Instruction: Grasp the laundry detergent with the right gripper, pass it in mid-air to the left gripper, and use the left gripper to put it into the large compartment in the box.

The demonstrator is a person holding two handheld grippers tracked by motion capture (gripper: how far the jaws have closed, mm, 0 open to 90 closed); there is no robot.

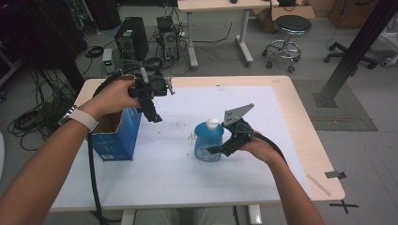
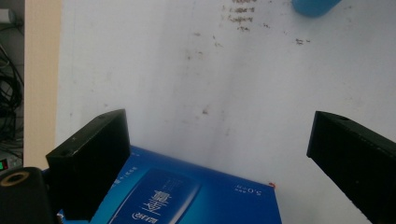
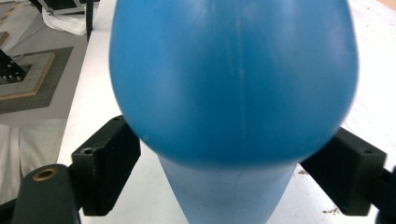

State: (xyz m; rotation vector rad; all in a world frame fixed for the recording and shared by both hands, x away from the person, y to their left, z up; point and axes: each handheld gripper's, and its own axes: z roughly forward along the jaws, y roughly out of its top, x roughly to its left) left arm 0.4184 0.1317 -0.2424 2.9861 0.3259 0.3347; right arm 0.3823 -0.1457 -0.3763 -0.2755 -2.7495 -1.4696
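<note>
Bottle (image 1: 208, 140) stands upright near the middle of the table (image 1: 300, 140), white cap (image 1: 212, 123) up, so its long axis runs vertically. The right gripper (image 1: 217, 150) comes at it level from the bottle's right side, on the person's side of the table. In the right gripper view the blue body (image 3: 233, 79) sits squarely between the two black jaws, which reach around it one on each side; they look to be touching or very nearly touching the plastic, but a firm clamp cannot be told from these pictures.

The box (image 1: 116, 136) stands well apart to the left, at the table's left edge, its top open. The left gripper (image 1: 152, 112) hangs just above and beside the box's right rim, jaws spread wide with nothing between them; in the left gripper view the box's blue printed face (image 2: 187, 196) lies below them and the bottle is a blue patch at the far top.

The right hand is plainly the nearer one to the bottle. Judging from this, the next move calls for a lift straight up along that vertical axis, then a carry leftward toward the box's open top, with the squeeze kept across the body's width so the rounded sides do not slip.
</note>
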